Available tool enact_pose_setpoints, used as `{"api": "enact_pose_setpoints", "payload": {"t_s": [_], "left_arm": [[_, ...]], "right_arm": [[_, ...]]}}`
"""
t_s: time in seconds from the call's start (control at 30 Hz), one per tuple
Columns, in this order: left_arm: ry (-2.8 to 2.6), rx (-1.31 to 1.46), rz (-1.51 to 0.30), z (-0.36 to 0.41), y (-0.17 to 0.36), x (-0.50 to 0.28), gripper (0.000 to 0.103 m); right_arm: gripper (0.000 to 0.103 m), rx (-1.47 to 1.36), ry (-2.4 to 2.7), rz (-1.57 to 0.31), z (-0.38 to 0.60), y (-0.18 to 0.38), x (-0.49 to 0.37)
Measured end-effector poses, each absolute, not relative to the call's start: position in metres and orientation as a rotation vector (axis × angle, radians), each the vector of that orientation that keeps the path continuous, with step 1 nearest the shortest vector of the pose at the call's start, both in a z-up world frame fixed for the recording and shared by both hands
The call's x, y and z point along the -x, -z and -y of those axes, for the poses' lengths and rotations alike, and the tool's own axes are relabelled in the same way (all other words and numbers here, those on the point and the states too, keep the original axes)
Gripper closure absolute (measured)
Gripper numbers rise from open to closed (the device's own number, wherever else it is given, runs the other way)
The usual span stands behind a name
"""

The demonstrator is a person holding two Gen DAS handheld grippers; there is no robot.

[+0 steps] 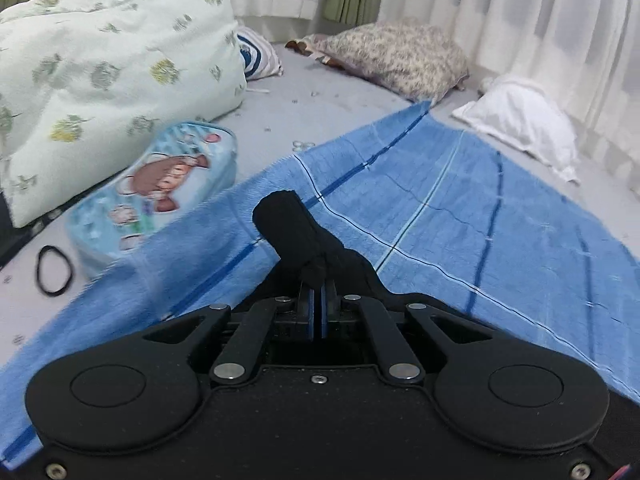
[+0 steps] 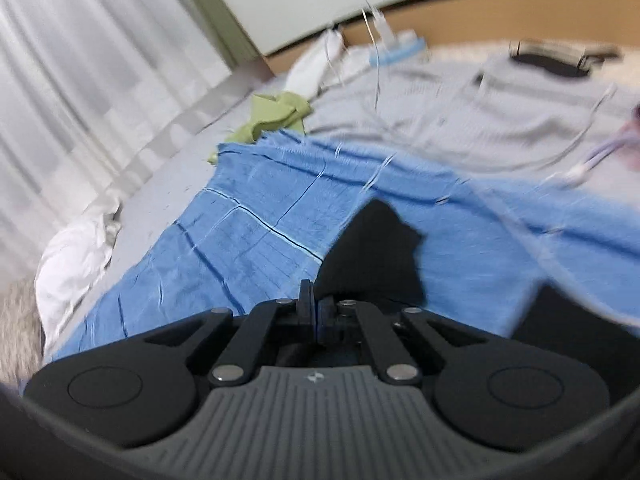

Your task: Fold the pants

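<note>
Both grippers are up over the bed (image 1: pixel 340 92), and each one has a bite of the black pants (image 1: pixel 288 224). My left gripper (image 1: pixel 318 276) has its jaws pressed together on a bunched, rolled end of the fabric that sticks up ahead of it. My right gripper (image 2: pixel 314 300) has its jaws pinched tight too, with a flap of the same black cloth standing up just beyond them. So the pants hang between my two hands, lifted above the blue towel (image 1: pixel 460 208) that covers the middle of the bed.

I judge this is the carry stage: the garment is gripped at two points and not yet laid flat. Next I need to pull the two ends apart to take out the slack, then lower the cloth onto the towel, square to its edges, before any fold.

Hard to read: most of the pants drop out of sight below both cameras, so I cannot tell waistband from leg. The right view is smeared, and the clutter near the far edge of the bed is just blur.
</note>
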State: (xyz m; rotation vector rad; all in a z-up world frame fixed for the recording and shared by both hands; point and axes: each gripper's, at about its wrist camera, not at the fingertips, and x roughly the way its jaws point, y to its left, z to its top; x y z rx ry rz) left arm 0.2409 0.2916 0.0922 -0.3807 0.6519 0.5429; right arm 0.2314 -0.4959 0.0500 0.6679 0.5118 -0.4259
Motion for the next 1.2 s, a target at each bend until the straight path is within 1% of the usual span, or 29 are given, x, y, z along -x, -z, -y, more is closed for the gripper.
{"api": "enact_pose_setpoints", "payload": {"t_s": [0.17, 0.43, 0.7, 0.97, 1.0, 1.03, 1.13, 1.2], "left_arm": [[-0.522, 0.388, -0.634, -0.298, -0.099, -0.178, 0.1], [-0.533, 0.411, -0.684, -0.296, -0.071, -0.115, 0.1], [-0.55, 0.391, -0.707, -0.296, -0.051, -0.099, 0.099], [-0.565, 0.339, -0.751, -0.295, -0.038, -0.102, 0.098], [-0.571, 0.326, -0.759, -0.294, -0.035, -0.104, 0.098], [-0.58, 0.308, -0.763, -0.293, -0.032, -0.105, 0.098], [-0.595, 0.258, -0.768, -0.29, -0.025, -0.109, 0.097], [-0.602, 0.231, -0.77, -0.287, -0.024, -0.111, 0.097]], "right_arm": [[0.1, -0.564, 0.426, -0.546, 0.499, -0.054, -0.152], [0.1, -0.376, 0.478, -0.614, 0.477, -0.031, -0.086], [0.1, -0.273, 0.517, -0.626, 0.464, -0.019, -0.046], [0.098, -0.204, 0.546, -0.655, 0.462, 0.003, -0.032], [0.09, -0.194, 0.532, -0.636, 0.46, 0.004, -0.031], [0.067, -0.199, 0.5, -0.614, 0.46, 0.005, -0.031], [0.062, -0.299, 0.433, -0.556, 0.47, 0.009, -0.032], [0.062, -0.365, 0.401, -0.515, 0.476, 0.012, -0.035]]}}
